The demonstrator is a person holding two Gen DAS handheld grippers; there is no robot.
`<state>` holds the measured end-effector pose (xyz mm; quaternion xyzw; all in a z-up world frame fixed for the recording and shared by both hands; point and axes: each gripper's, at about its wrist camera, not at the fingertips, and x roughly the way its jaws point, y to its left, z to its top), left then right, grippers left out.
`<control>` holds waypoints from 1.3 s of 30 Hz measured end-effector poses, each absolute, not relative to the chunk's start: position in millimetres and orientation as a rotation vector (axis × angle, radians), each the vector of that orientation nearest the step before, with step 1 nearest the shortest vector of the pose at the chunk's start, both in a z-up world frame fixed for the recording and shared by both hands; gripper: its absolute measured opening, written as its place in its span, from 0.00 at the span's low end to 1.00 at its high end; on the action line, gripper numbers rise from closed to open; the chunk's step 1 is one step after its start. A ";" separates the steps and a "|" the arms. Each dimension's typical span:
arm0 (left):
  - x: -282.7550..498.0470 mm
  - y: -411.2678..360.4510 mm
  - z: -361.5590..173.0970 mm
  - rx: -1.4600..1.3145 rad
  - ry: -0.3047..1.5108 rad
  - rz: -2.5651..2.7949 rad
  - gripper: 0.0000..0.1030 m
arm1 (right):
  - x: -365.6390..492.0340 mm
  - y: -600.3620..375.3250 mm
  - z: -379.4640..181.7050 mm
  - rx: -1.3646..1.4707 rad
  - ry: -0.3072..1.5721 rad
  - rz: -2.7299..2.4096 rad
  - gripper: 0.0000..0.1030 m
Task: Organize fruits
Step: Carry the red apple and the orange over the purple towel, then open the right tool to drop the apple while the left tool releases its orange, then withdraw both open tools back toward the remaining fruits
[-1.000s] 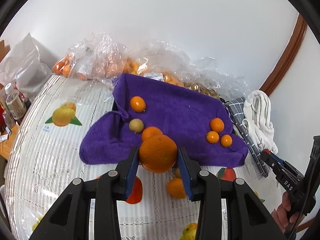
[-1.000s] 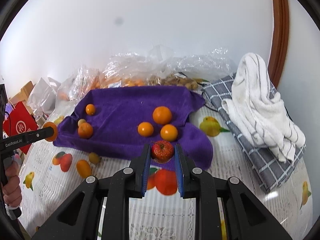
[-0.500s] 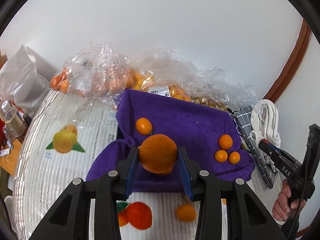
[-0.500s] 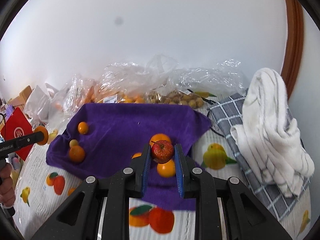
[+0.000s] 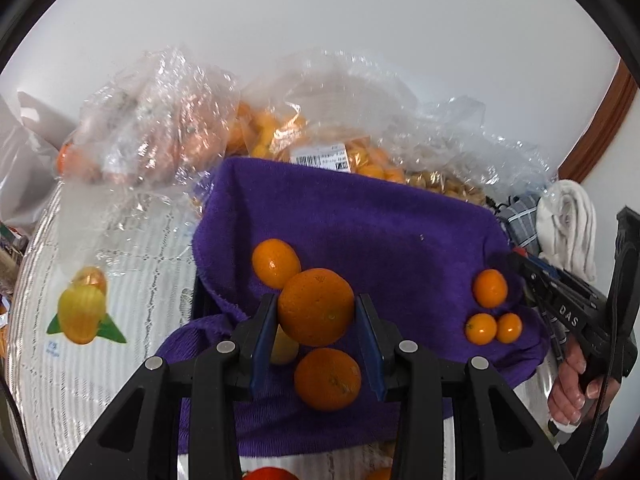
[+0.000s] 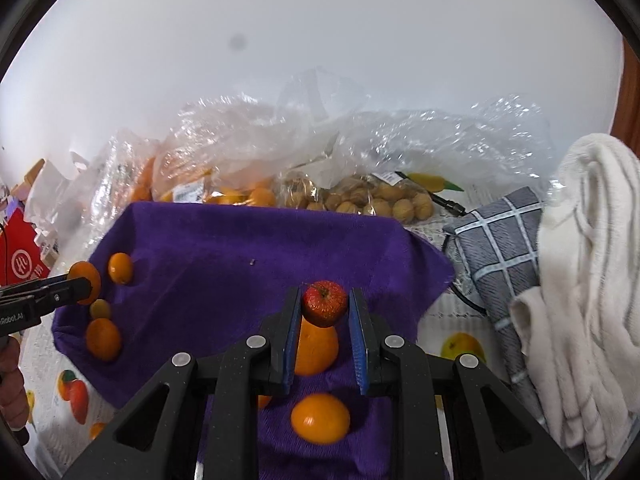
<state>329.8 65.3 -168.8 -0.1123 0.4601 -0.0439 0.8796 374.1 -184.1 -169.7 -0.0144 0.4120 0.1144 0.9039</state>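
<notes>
A table under a white lace-patterned cloth printed with fruit carries everything. Over its middle lies a purple towel, its far edge against clear plastic bags of oranges and walnuts along the table's back edge. At the right edge of the table a grey checked cloth lies under a bunched white towel.

The left gripper hangs over the towel's left part, its jaws clenched on a large orange. Just beyond it on the towel sits a smaller orange, another orange lies below between the gripper's arms, and a small yellow fruit is partly hidden behind the left finger. Near the towel's right edge three small oranges cluster, two of them touching.

The right gripper hangs over the towel's right part, jaws clenched on a small red apple.
</notes>
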 end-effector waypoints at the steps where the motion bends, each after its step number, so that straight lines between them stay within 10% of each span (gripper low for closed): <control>1: 331.5 64.2 -170.8 -0.226 0.966 -0.090 0.36 | 378.4 -184.1 -172.9 -0.031 0.858 0.237 0.22; 16: 350.1 48.2 -193.3 -0.151 1.031 -0.092 0.36 | 410.9 -178.0 -198.3 -0.027 0.946 0.239 0.23; 21: 350.9 43.6 -193.6 -0.150 1.032 -0.089 0.38 | 401.2 -180.4 -190.5 -0.030 0.944 0.226 0.40; 26: 337.3 46.5 -176.9 -0.150 1.003 -0.089 0.54 | 371.0 -183.0 -168.2 -0.036 0.910 0.211 0.40; 39: 242.6 88.5 -148.1 -0.138 0.913 0.029 0.56 | 275.8 -146.8 -150.1 -0.056 0.894 0.250 0.31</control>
